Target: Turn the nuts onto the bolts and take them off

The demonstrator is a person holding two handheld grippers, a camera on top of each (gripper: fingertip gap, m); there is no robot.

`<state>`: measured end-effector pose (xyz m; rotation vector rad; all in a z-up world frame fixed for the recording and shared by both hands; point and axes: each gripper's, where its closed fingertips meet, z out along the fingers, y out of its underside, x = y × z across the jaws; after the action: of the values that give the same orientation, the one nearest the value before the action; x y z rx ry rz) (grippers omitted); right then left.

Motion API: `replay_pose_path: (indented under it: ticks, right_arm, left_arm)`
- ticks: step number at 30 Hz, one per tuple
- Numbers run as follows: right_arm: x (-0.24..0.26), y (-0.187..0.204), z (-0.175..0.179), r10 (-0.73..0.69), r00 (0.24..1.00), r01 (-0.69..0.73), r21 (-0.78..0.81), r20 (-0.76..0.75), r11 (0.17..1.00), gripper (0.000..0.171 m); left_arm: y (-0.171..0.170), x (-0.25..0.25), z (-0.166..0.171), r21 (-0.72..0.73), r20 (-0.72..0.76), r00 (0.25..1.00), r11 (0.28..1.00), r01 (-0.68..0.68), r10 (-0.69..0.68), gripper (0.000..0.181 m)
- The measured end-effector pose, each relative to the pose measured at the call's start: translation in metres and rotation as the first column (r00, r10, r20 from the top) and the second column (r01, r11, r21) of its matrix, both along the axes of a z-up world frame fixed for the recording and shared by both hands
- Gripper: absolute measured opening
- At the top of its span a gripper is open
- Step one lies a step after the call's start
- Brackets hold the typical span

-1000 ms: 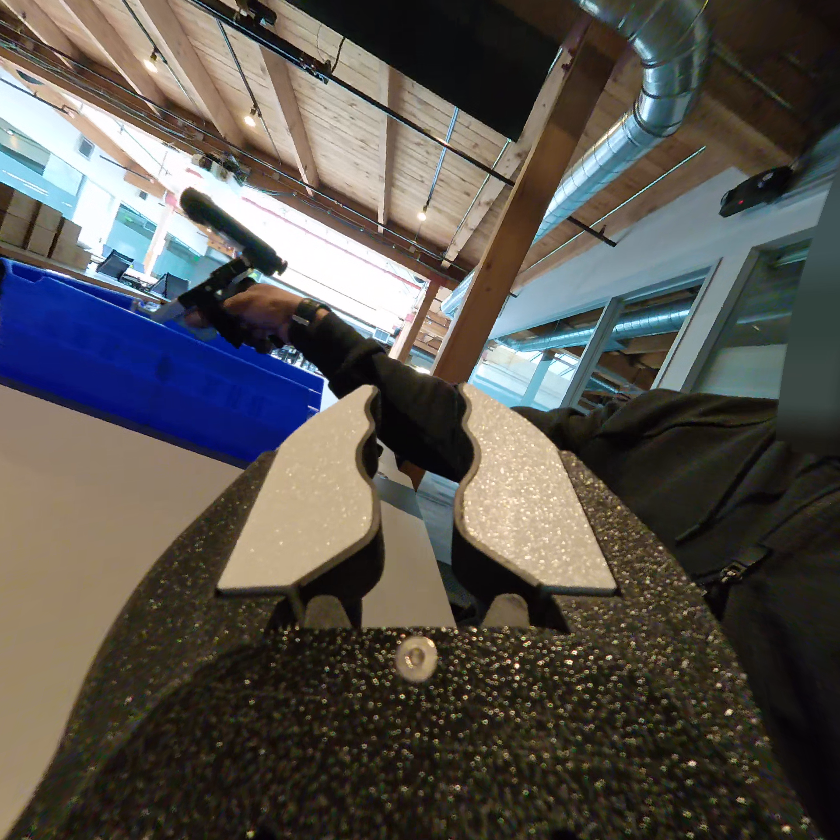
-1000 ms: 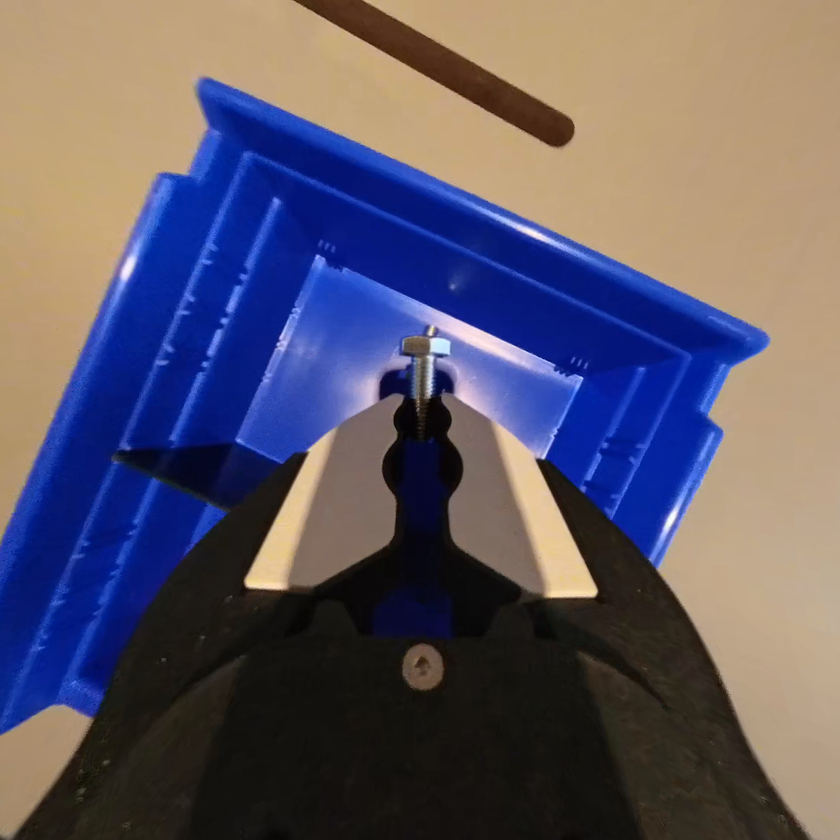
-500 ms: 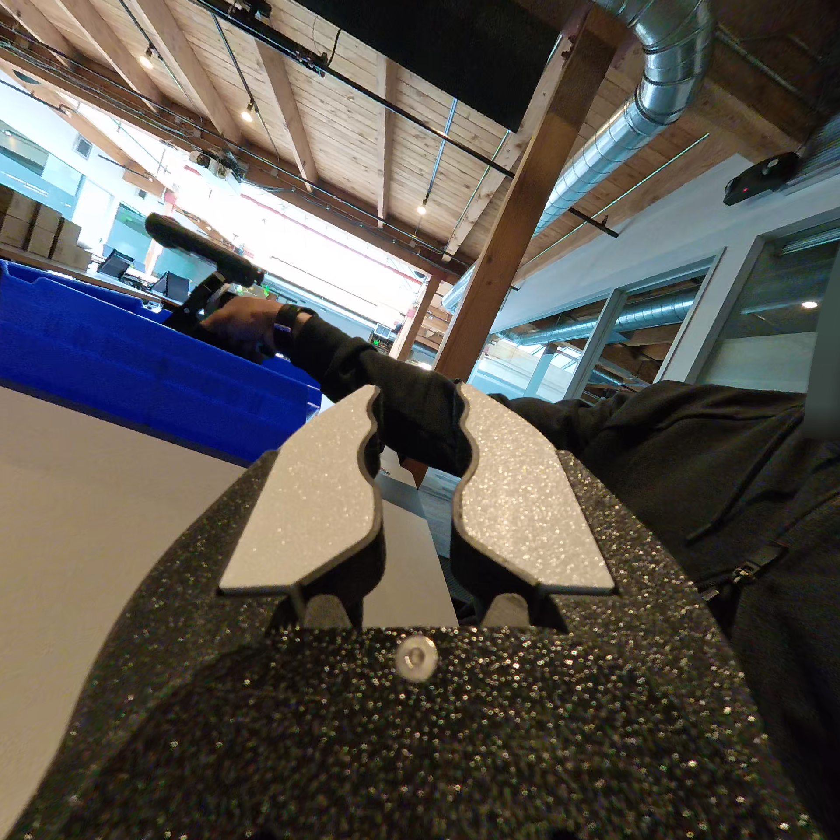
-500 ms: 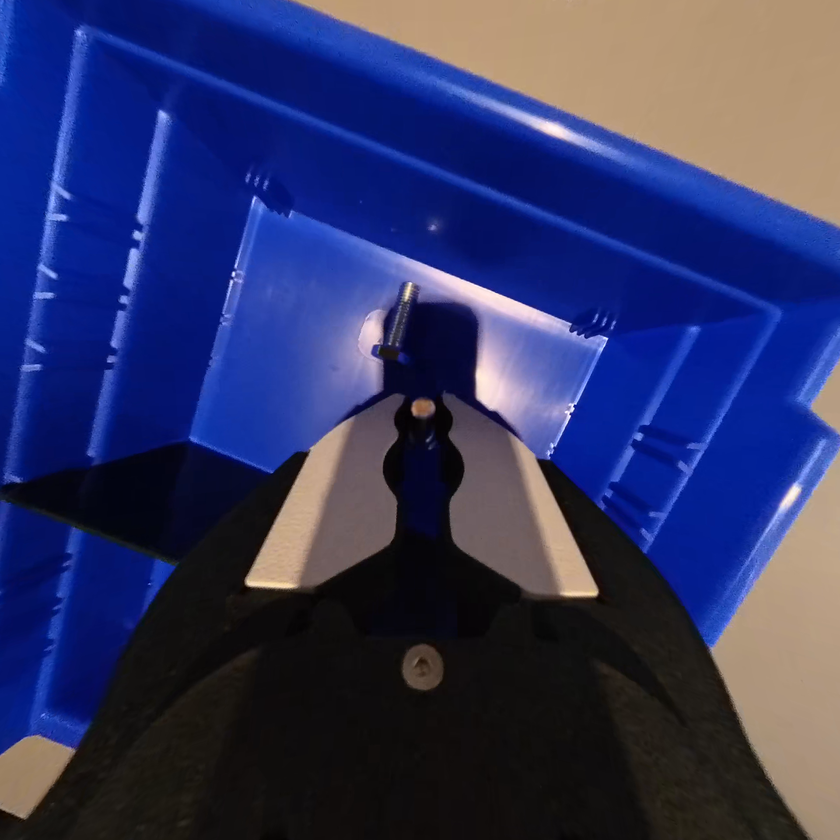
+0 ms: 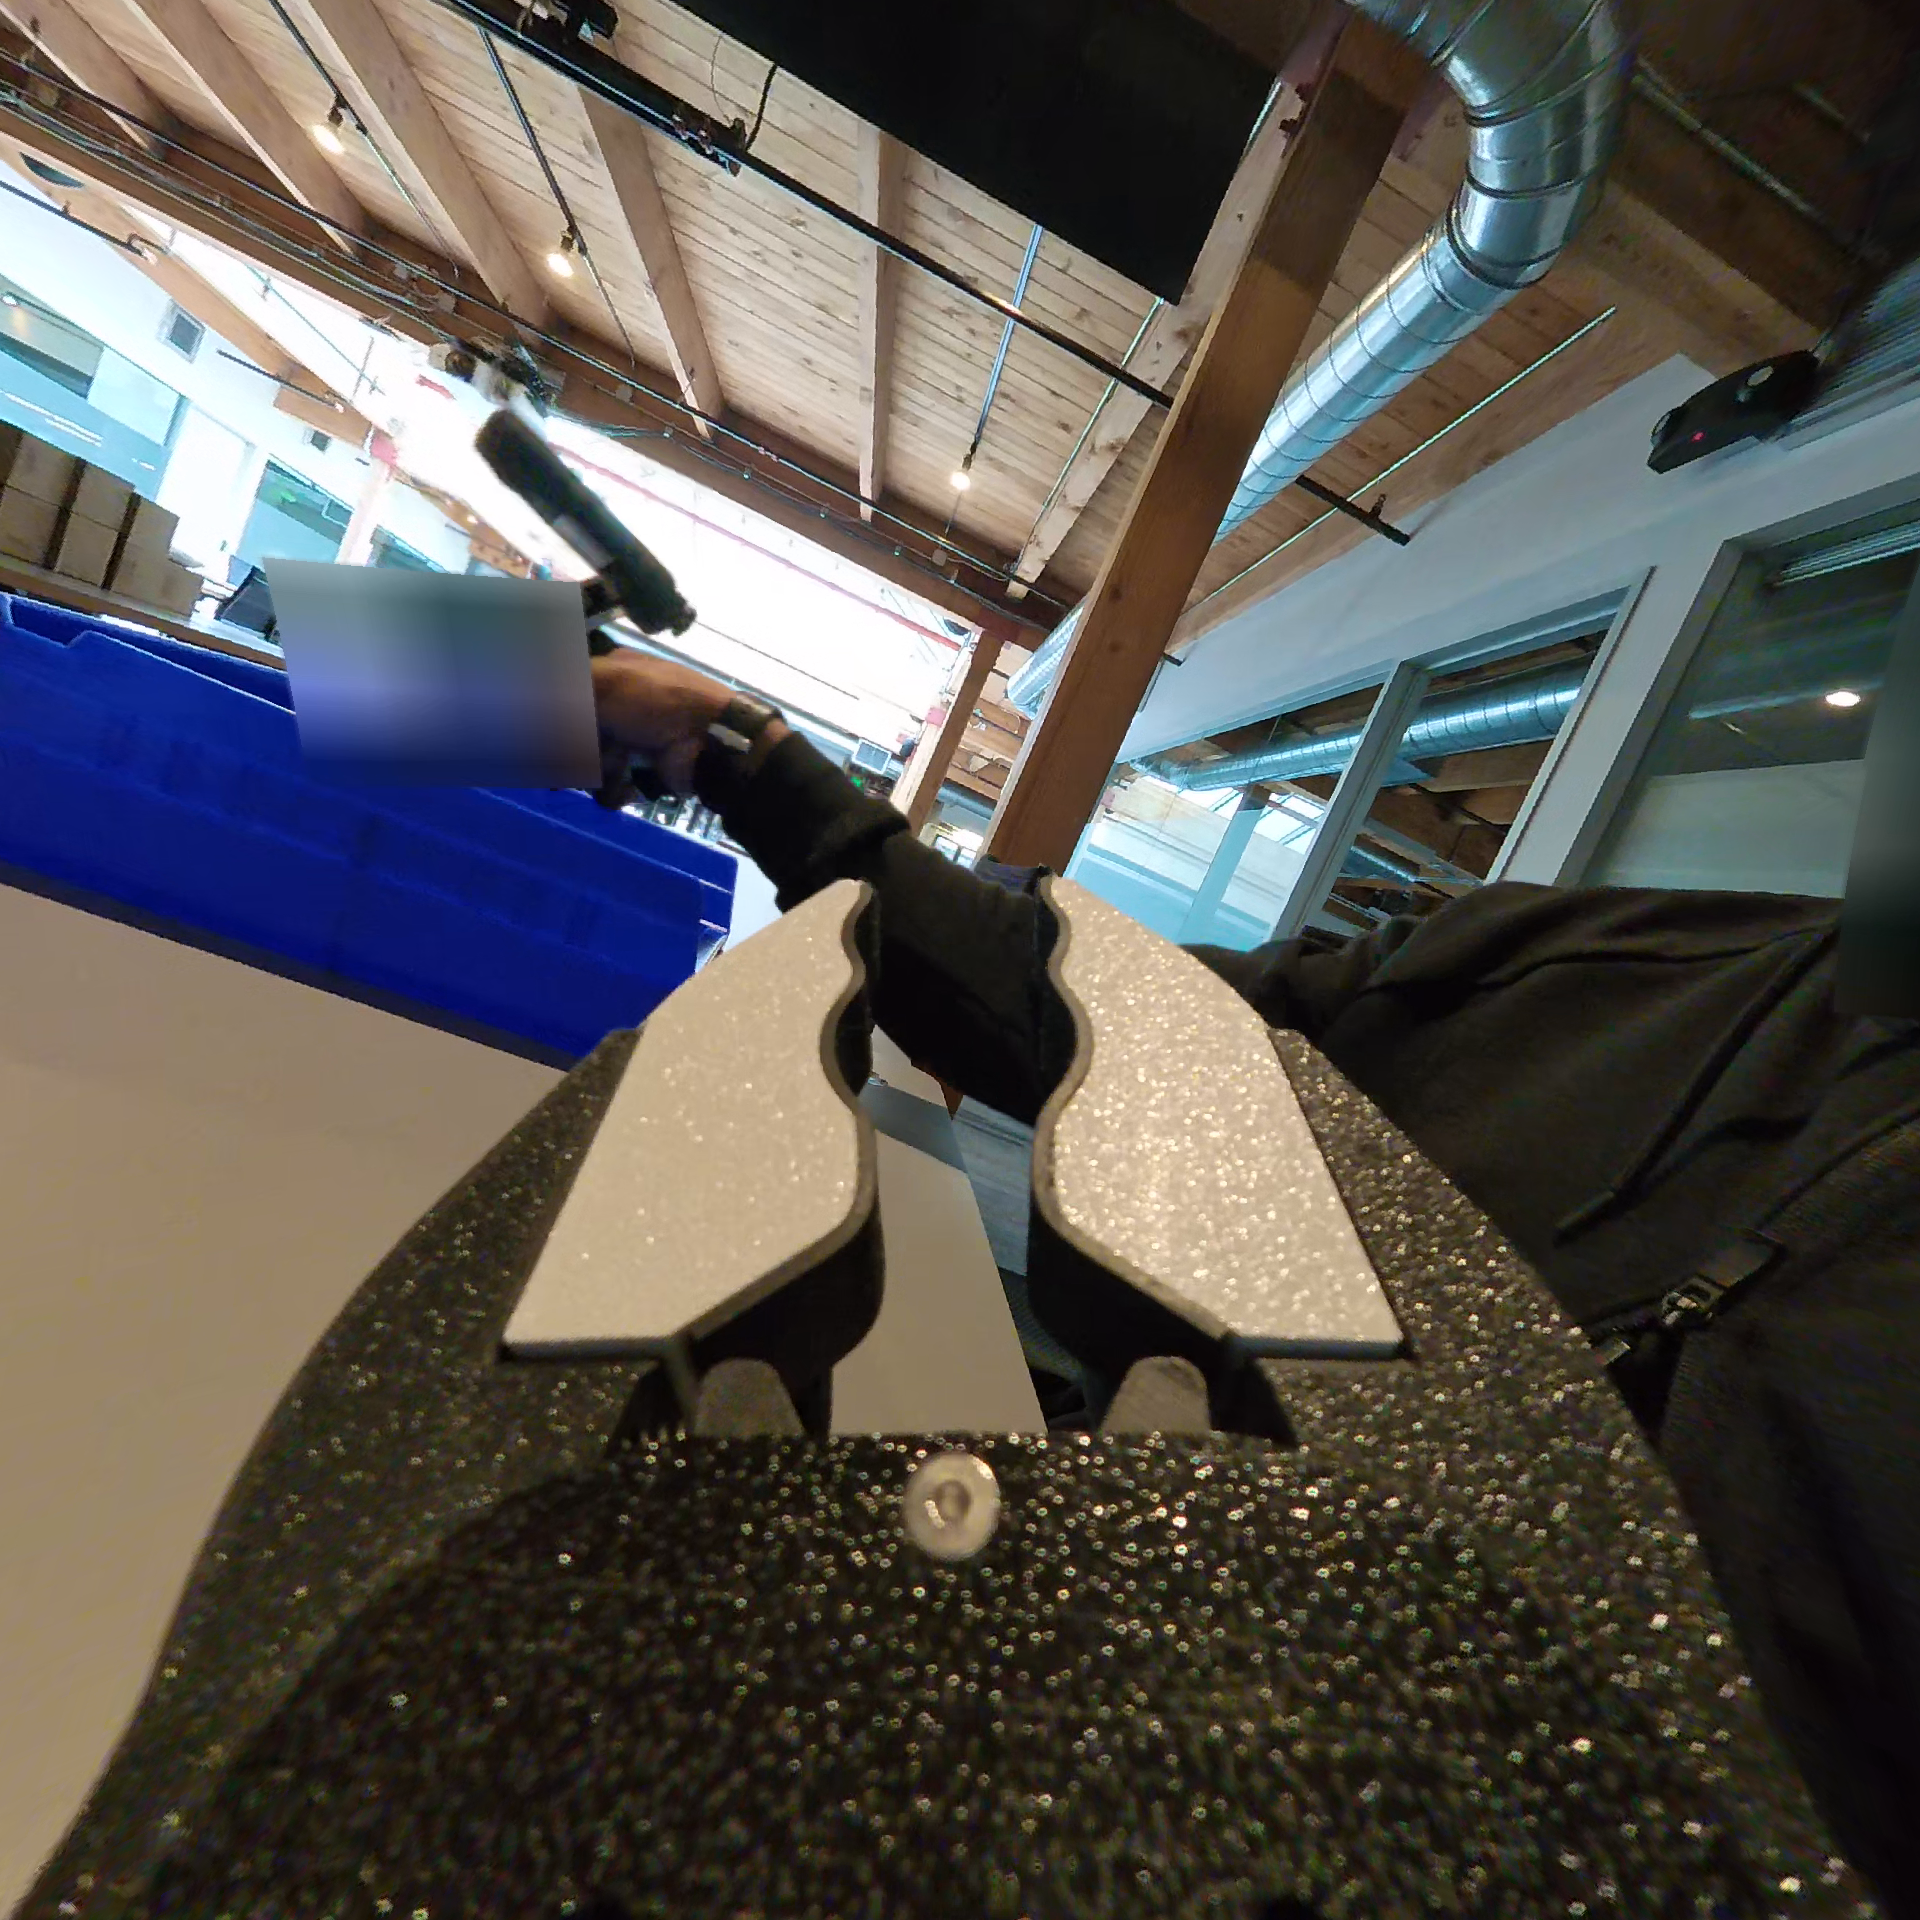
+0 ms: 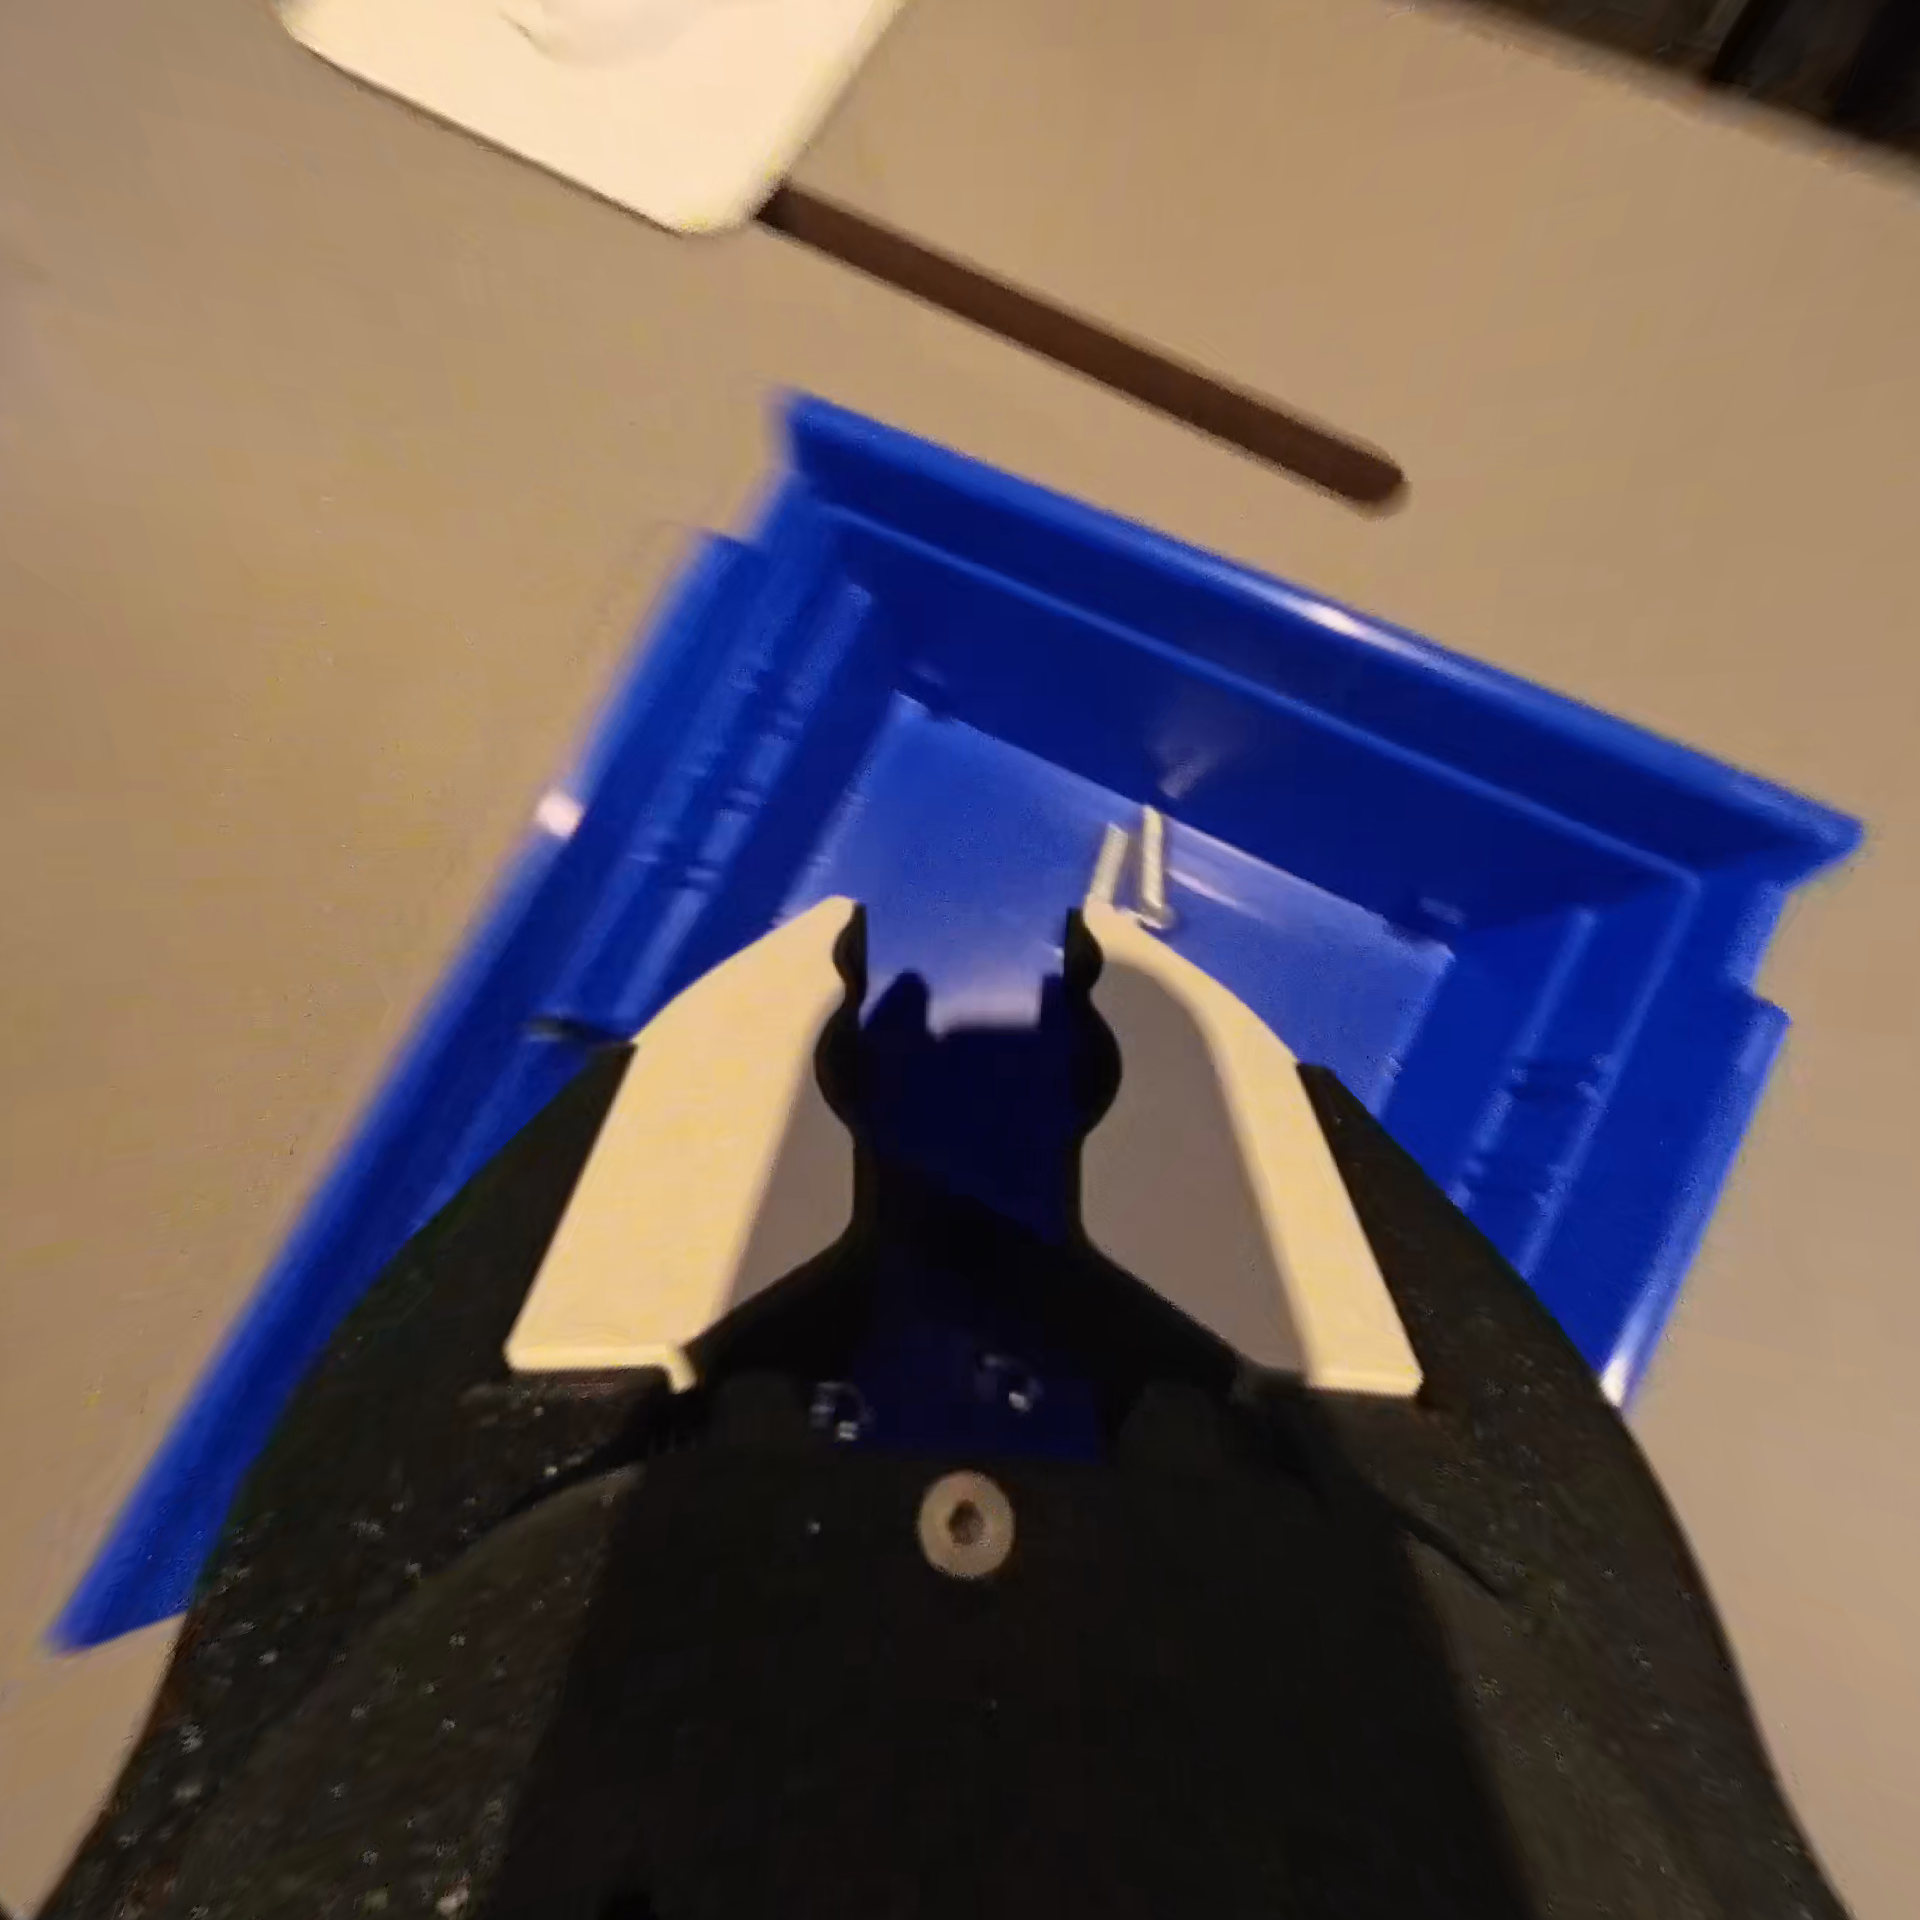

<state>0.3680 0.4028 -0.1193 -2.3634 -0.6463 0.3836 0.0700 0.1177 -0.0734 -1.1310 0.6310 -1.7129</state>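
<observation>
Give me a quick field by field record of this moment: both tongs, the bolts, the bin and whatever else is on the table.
left tongs: open, empty, raised off the table edge
right tongs: open, empty, above the blue bin
bolts: two blurred silvery pieces on the bin floor, near the far wall
nuts: cannot tell, too blurred
dark stick: on the table beyond the bin
pale flat object: at the stick's far end

Glossy blue plastic bin [image 6: 1351, 717], shiny metal bolt [image 6: 1110, 862], matt smooth table [image 6: 260, 520], speckled rough fingers [image 5: 727, 1091]
</observation>
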Motion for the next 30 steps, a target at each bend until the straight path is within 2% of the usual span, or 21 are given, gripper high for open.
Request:
replay_pose_path:
  ticks: [3, 5, 7, 10, 13, 16, 19, 20, 21, 22, 24, 25, 27, 28, 30]
  right_arm:
    - [-0.06, -0.046, 0.056, 0.19, 0.975, -0.163, 0.204, -0.119, 0.965, 0.041]
    - [-0.106, -0.097, 0.087, 0.342, 0.927, -0.272, 0.35, -0.157, 0.896, 0.041]
    - [-0.151, -0.152, 0.098, 0.463, 0.877, -0.364, 0.455, -0.126, 0.813, 0.042]
    - [-0.216, -0.232, 0.08, 0.61, 0.79, -0.49, 0.531, -0.065, 0.691, 0.041]
    - [-0.26, -0.28, 0.04, 0.667, 0.743, -0.537, 0.547, -0.055, 0.643, 0.039]
    - [-0.277, -0.286, -0.001, 0.664, 0.744, -0.521, 0.558, -0.075, 0.646, 0.036]
    - [-0.286, -0.284, -0.033, 0.689, 0.713, -0.559, 0.487, -0.131, 0.671, 0.033]
    - [-0.287, -0.282, -0.039, 0.689, 0.71, -0.565, 0.468, -0.143, 0.68, 0.032]
    - [-0.288, -0.281, -0.043, 0.69, 0.708, -0.574, 0.445, -0.153, 0.687, 0.029]
    - [-0.29, -0.281, -0.042, 0.694, 0.701, -0.578, 0.438, -0.164, 0.688, 0.03]
    - [-0.29, -0.279, -0.042, 0.691, 0.699, -0.573, 0.435, -0.181, 0.694, 0.029]
    - [-0.29, -0.278, -0.043, 0.691, 0.698, -0.577, 0.423, -0.187, 0.699, 0.029]
    - [-0.291, -0.278, -0.044, 0.689, 0.699, -0.58, 0.413, -0.191, 0.702, 0.029]
    - [-0.291, -0.278, -0.044, 0.689, 0.7, -0.58, 0.412, -0.188, 0.702, 0.029]
    - [-0.291, -0.278, -0.046, 0.689, 0.703, -0.584, 0.41, -0.175, 0.7, 0.03]
  left_arm:
    - [0.0, 0.0, 0.0, -0.002, 0.001, 1.0, 1.0, 0.0, 0.0, 0.027]
    - [0.0, 0.0, 0.001, 0.0, 0.002, 1.0, 1.0, -0.005, 0.005, 0.027]
    - [0.0, 0.001, 0.001, 0.006, -0.002, 1.0, 1.0, -0.014, 0.014, 0.027]
    - [-0.001, 0.001, 0.001, 0.025, -0.017, 0.999, 0.999, -0.042, 0.042, 0.027]
    - [0.002, -0.002, 0.001, 0.045, -0.039, 0.994, 0.994, -0.098, 0.1, 0.027]
    - [0.007, -0.012, 0.003, 0.09, -0.111, 0.976, 0.98, -0.175, 0.185, 0.026]
    - [0.015, -0.051, 0.031, 0.177, -0.181, 0.933, 0.943, -0.281, 0.311, 0.027]
    - [0.02, -0.074, 0.043, 0.213, -0.222, 0.891, 0.911, -0.352, 0.396, 0.026]
    - [0.028, -0.104, 0.054, 0.25, -0.278, 0.818, 0.86, -0.445, 0.504, 0.026]
    - [0.037, -0.141, 0.063, 0.288, -0.34, 0.707, 0.784, -0.549, 0.62, 0.024]
    - [0.058, -0.23, 0.07, 0.333, -0.501, 0.378, 0.577, -0.746, 0.779, 0.024]
    - [0.063, -0.274, 0.069, 0.352, -0.576, 0.223, 0.485, -0.8, 0.786, 0.024]
    - [0.074, -0.347, 0.052, 0.369, -0.737, -0.019, 0.38, -0.848, 0.676, 0.026]
    - [0.079, -0.375, 0.032, 0.339, -0.829, -0.083, 0.379, -0.861, 0.554, 0.028]
    - [0.086, -0.407, -0.017, 0.212, -0.957, -0.098, 0.426, -0.88, 0.274, 0.034]
